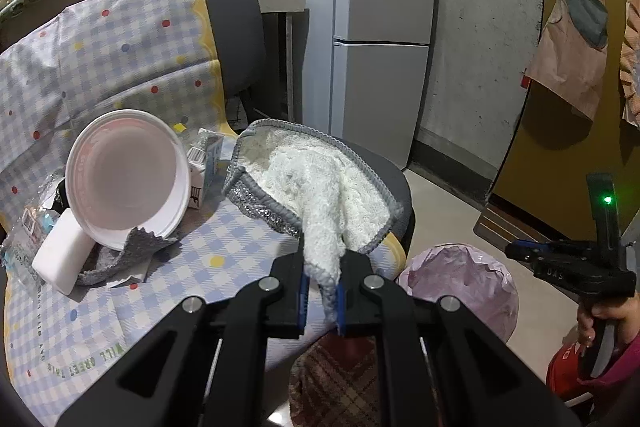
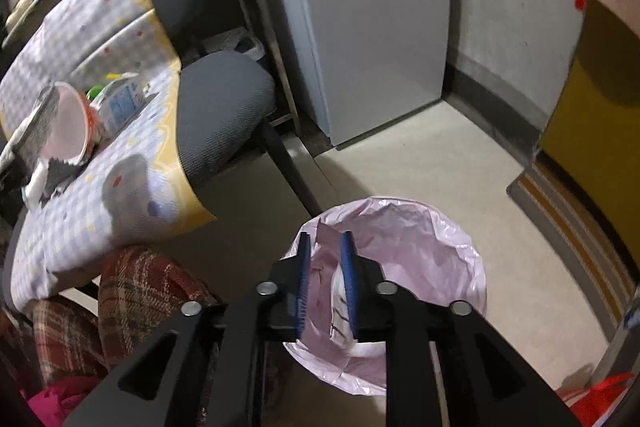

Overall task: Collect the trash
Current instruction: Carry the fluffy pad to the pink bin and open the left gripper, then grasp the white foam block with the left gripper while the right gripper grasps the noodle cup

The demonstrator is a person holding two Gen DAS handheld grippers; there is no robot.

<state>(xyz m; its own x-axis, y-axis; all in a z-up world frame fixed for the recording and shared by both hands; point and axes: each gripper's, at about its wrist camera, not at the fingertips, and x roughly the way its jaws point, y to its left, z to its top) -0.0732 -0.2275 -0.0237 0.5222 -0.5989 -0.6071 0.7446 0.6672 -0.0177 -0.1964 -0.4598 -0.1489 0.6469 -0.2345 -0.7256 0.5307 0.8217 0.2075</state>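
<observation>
Two tongs: your left gripper [image 1: 322,291] clenches a white cloth [image 1: 320,183] at the chair's [image 1: 402,187] front edge; your right gripper [image 2: 326,283] hangs released over the pink-lined bin [image 2: 420,227] (its contents are half hidden).

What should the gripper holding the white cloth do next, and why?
Probably carry it sideways toward the pink-lined bin. The left gripper is shut on a corner of the white cloth, which hangs above the chair, not the bin. The right gripper stands open over the bin.
</observation>
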